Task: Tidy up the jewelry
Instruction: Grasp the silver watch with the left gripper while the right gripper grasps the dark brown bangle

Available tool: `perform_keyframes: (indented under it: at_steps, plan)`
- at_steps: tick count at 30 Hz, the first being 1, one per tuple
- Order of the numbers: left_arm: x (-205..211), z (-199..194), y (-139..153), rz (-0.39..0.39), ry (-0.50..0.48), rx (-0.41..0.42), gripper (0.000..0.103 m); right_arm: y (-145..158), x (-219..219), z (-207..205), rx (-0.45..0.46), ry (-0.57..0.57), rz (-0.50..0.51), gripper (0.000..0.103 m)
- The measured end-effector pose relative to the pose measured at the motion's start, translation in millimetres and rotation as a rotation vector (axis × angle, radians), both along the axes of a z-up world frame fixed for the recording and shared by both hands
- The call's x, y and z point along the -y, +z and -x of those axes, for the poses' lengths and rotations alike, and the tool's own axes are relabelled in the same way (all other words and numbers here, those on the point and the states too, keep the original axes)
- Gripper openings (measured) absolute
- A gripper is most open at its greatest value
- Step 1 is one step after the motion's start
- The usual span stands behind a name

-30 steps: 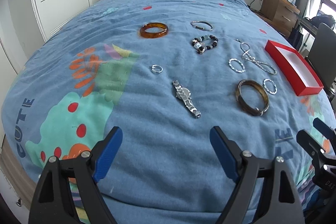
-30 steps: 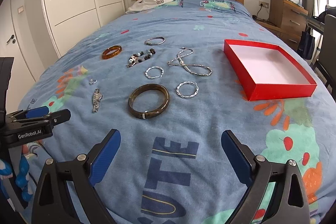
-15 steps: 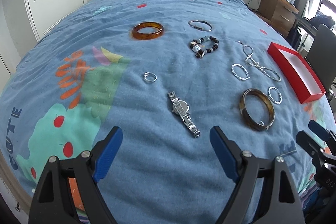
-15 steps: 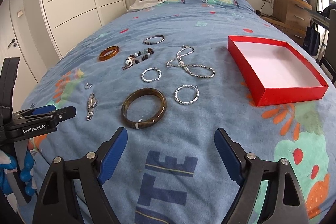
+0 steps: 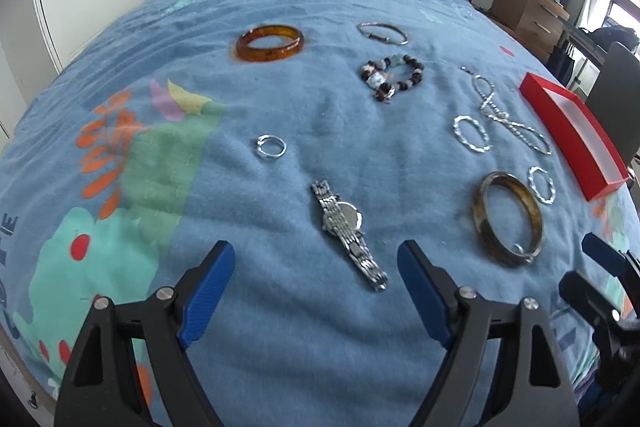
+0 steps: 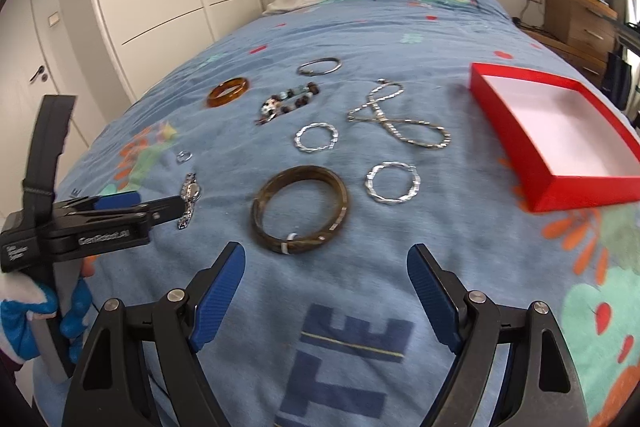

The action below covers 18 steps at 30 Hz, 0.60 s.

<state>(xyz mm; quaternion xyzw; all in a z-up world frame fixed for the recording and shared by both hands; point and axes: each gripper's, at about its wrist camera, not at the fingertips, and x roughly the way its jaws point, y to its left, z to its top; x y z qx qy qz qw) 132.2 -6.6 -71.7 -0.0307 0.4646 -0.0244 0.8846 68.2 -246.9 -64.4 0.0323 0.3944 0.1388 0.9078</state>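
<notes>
We hold our left gripper [image 5: 316, 259] above the blue bedspread [image 5: 304, 99] with its blue pads spread wide and just beginning to close; nothing is pressed between them, though the near end of the silver wristwatch [image 5: 346, 227] lies on the cover in the gap ahead. Beyond the watch sits a small silver ring [image 5: 271, 146], and farther up the bed an amber bangle [image 5: 270, 42], a thin silver bangle [image 5: 383, 33] and a beaded bracelet [image 5: 390, 77]. Our right gripper [image 6: 326, 267] also stands wide apart over the cover, empty, with the dark brown bangle [image 6: 300, 209] lying just ahead of its pads. Just right of that bangle is a twisted silver hoop [image 6: 393, 183], a second hoop [image 6: 316, 137] lies behind it, and a silver chain necklace [image 6: 394, 121] is looped beside them. The red box [image 6: 560, 183] sits open on the right side of the bed, white inside, holding nothing we can see, well apart from the watch. In the right wrist view a blue-and-white gloved hand [image 6: 24, 323] grips the left tool's handle.
</notes>
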Motion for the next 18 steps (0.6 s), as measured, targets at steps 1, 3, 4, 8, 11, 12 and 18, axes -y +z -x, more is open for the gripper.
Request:
perform_keyframes:
  at_steps: [1, 3, 4, 8, 11, 12, 18]
  plan:
    - [-1, -3, -4, 0.002, 0.0, -0.006, 0.078, -2, -2, -3, -0.002, 0.01, 0.0, 0.082]
    - [-3, -9, -10, -0.004, 0.003, -0.019, 0.069, -5, -5, -8, -0.009, 0.022, -0.003, 0.082]
    - [-4, -12, -14, -0.003, 0.003, -0.026, 0.067, -6, -7, -11, -0.013, 0.028, -0.008, 0.082]
    - [-9, -20, -19, -0.003, -0.002, -0.022, 0.058, -15, -15, -22, -0.031, 0.058, -0.006, 0.082]
    - [-13, -22, -20, -0.003, -0.002, -0.015, 0.044, -21, -24, -30, -0.041, 0.077, 0.008, 0.082]
    - [-15, -21, -19, -0.002, -0.004, -0.011, 0.036, -22, -27, -32, -0.043, 0.08, 0.011, 0.081]
    - [-33, -17, -17, 0.061, 0.0, -0.012, 0.016, -27, -36, -49, -0.05, 0.084, 0.004, 0.072]
